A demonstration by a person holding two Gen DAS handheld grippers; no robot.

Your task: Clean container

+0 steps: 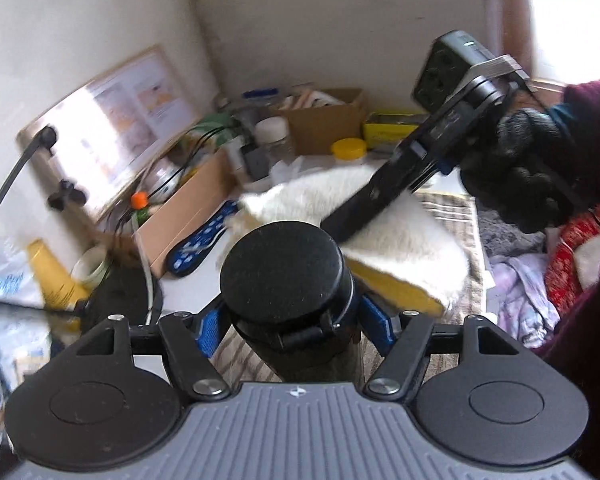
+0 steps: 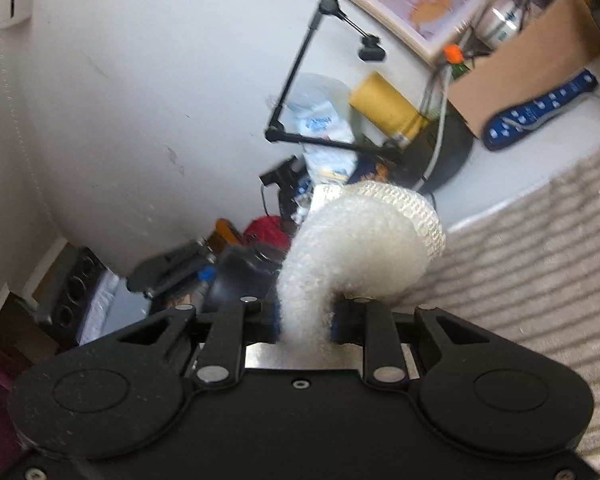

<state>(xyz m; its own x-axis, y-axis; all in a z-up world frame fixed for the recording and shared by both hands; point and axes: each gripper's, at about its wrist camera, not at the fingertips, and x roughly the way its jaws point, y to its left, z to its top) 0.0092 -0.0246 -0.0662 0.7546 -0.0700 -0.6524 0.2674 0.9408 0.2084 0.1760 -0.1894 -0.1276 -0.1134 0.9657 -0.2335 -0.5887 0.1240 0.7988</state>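
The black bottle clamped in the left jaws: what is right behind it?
Behind the black bottle, a fluffy white cloth with a yellow underside hangs from the right gripper, over the striped mat. The bottle's lid hides the cloth's lower edge and the table beneath it.

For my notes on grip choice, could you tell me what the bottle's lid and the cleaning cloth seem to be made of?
The lid looks like matte black plastic: dull, with a moulded hinge at its edge. The cloth looks like white fluffy microfibre or terry, with a looped pile and a woven hem; the yellow under it in the left view may be its backing.
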